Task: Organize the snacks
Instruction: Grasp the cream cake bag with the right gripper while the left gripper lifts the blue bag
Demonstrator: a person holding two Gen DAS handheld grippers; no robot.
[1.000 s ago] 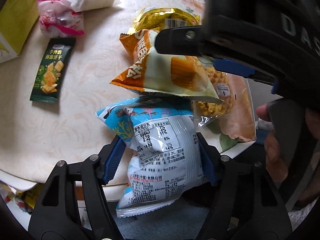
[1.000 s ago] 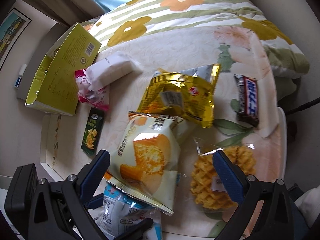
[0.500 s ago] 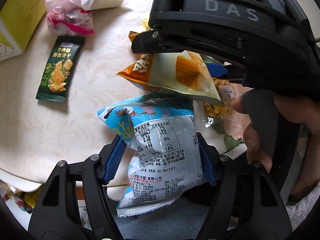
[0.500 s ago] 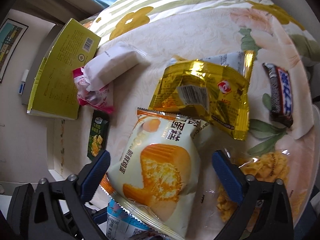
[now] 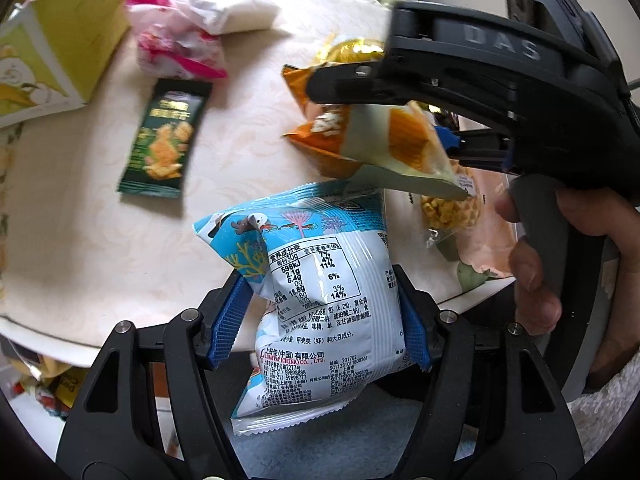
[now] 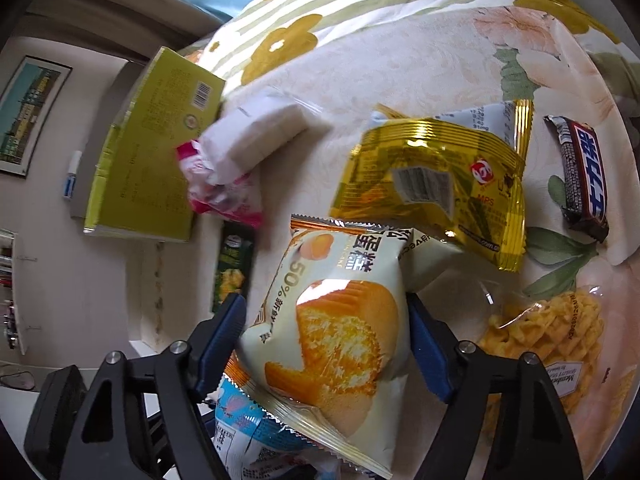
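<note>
**A:** So, what lies around on the table?

**B:** Many snacks. A gold bag is just behind the cake bag, a dark chocolate bar is at the far right, and a clear waffle pack is near the right edge. A white pack lies on a pink one, beside a yellow-green box. A green cracker pack lies alone on the cloth.

**A:** Does something stand in the way?

**B:** In the left wrist view the right gripper's black body and the hand on it cover the gold bag and most of the waffle pack.

**A:** What does only one view show?

**B:** The chocolate bar shows only in the right wrist view. The printed back of the blue bag is readable only in the left one; in the right view just its corner peeks out under the cake bag.

**A:** And the claws?

**B:** The left gripper is clamped on the blue bag, partly open, holding it at the near table edge. The right gripper is closing around the cake bag; the right pad touches it, the left pad is just beside it.
</note>
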